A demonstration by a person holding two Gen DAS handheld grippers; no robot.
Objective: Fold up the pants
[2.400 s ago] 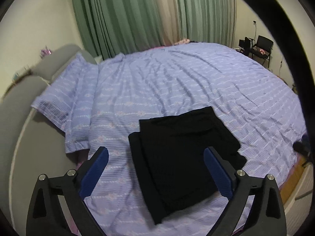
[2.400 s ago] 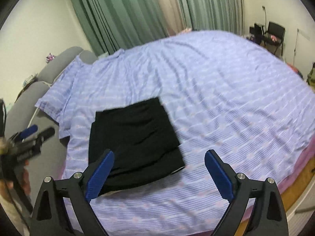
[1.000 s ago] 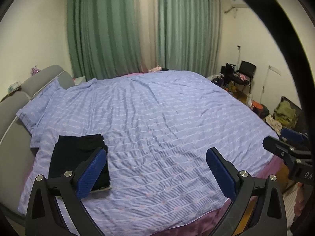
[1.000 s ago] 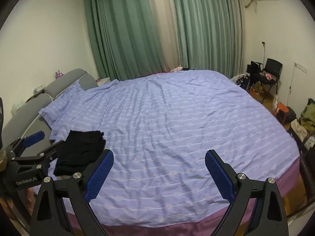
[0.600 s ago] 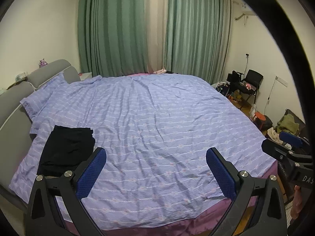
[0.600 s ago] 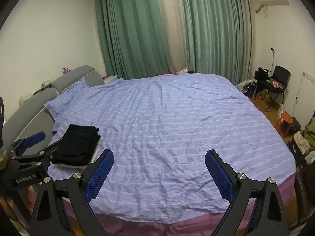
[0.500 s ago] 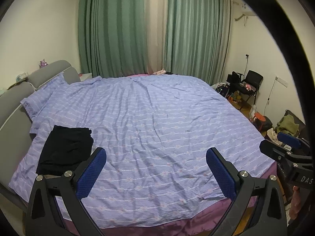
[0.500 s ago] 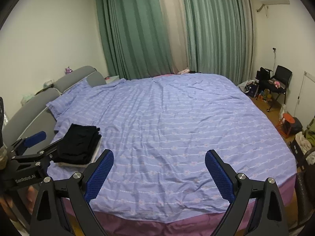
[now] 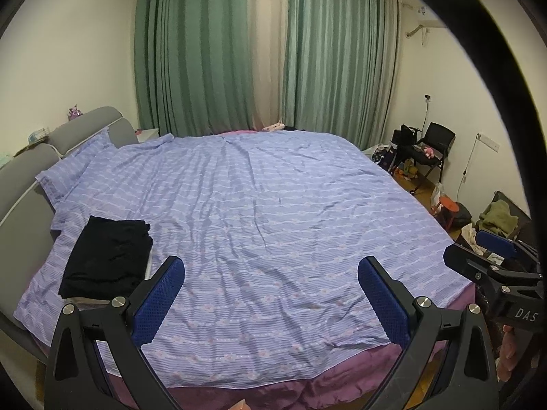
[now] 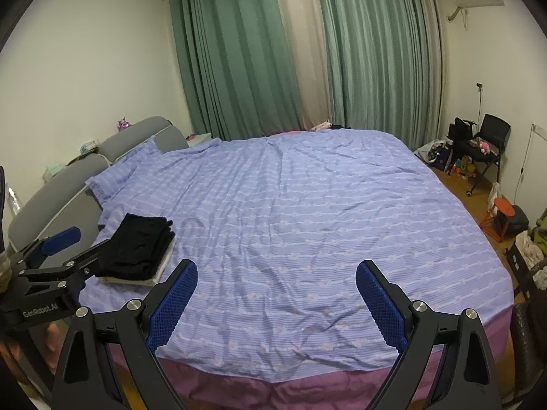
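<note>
Left wrist view shows we're basically done: pants (image 9: 107,256) folded on the bed (image 9: 273,205), left gripper (image 9: 270,294) and right gripper (image 10: 275,294) both wide open and empty, so next we'd just grab another pair.

the left tool (image 9: 271,294) is held level and points forward, its two blue-padded fingers (image 9: 159,299) spread wide with nothing between them. the right tool (image 10: 275,299) sits the same way — jaws wide apart, pads (image 10: 381,307) bare. the two are side by side, well apart. each shows at the edge of the other's view — the left tool's jaws parted there too.
</note>
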